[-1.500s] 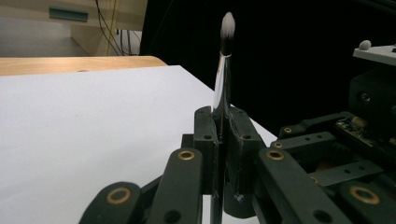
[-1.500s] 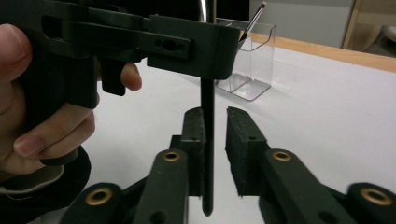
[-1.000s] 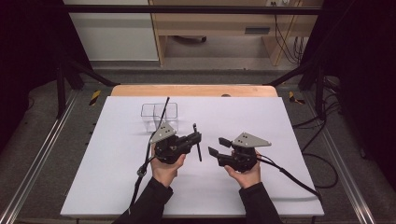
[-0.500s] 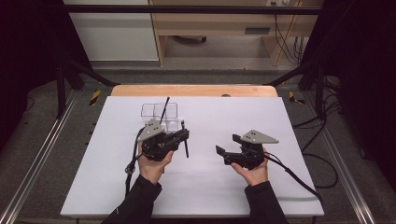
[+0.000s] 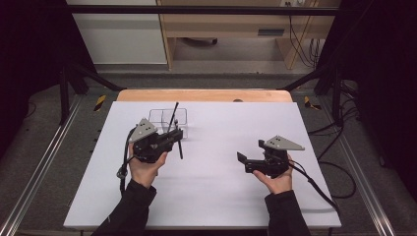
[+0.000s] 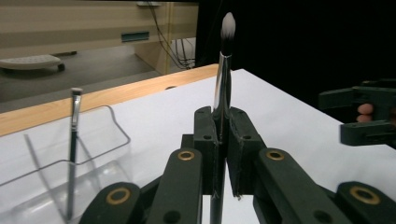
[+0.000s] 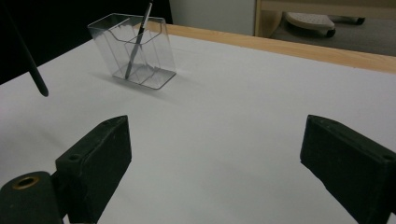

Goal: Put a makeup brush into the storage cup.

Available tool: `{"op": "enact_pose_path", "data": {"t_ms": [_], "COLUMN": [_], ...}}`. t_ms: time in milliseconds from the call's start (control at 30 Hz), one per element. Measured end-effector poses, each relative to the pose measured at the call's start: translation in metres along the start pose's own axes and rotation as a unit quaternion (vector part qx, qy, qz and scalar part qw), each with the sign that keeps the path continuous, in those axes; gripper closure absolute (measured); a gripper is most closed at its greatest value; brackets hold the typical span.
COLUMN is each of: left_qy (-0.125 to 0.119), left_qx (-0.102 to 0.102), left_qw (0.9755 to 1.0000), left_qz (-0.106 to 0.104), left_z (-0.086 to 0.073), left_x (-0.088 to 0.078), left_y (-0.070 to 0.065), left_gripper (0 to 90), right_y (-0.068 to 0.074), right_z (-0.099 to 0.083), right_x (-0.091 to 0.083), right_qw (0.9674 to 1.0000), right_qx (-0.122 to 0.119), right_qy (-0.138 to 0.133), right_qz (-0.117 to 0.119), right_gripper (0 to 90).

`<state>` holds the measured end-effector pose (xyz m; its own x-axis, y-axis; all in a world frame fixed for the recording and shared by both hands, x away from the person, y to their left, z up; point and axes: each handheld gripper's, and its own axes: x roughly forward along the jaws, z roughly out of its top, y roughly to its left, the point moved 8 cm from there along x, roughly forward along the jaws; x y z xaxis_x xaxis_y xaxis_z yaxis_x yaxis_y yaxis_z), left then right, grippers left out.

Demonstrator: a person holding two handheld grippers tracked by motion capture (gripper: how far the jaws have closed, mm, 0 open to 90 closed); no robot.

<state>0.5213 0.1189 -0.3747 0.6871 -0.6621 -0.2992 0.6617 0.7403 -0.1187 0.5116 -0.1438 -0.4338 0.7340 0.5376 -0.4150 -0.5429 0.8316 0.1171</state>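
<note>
My left gripper [image 5: 176, 133] is shut on a thin black makeup brush [image 5: 180, 150], just in front of a clear divided holder [image 5: 183, 116]. In the left gripper view the brush [image 6: 224, 60] stands upright between the closed jaws [image 6: 222, 121], white bristle tip up. A second brush [image 5: 174, 112] leans inside the holder [image 6: 112, 140]. My right gripper [image 5: 244, 163] hovers at the table's right; its jaws have just been opening and stand wide [image 7: 215, 154] with nothing between them. The held brush's handle end [image 7: 32, 65] hangs above the table at the left of the right gripper view.
A white sheet [image 5: 221, 196] covers the table, with a wooden edge [image 5: 206, 95] at the far side. Metal rails [image 5: 39, 167] run along both sides. Cables [image 5: 314, 182] trail from the grippers.
The left gripper has carried the brush left and farther back, up to the holder. The right gripper has drifted right and its jaws have spread apart.
</note>
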Motion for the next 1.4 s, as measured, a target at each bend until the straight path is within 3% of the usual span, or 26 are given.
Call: {"op": "enact_pose_path", "data": {"t_ms": [367,767,1400], "left_qy": [0.001,0.011,0.01], "left_qx": [0.006,0.014,0.016], "left_qw": [0.9995,0.9985,0.996], "left_qz": [0.03,0.052,0.087], "left_z": [0.011,0.018,0.038], "left_x": [-0.004,0.005,0.025], "left_y": [0.023,0.039,0.068], "left_gripper": [82.8,82.8,82.8], "right_y": [-0.016,-0.022,-0.025], "right_z": [-0.002,-0.004,-0.004], "right_x": [-0.008,-0.011,-0.015], "right_qw": [0.9997,0.9991,0.9991], "right_qx": [0.009,0.005,0.009], "right_qy": [0.001,0.004,0.002], "right_qz": [-0.025,-0.041,-0.042], "right_gripper": [7.6,5.8,5.1]}}
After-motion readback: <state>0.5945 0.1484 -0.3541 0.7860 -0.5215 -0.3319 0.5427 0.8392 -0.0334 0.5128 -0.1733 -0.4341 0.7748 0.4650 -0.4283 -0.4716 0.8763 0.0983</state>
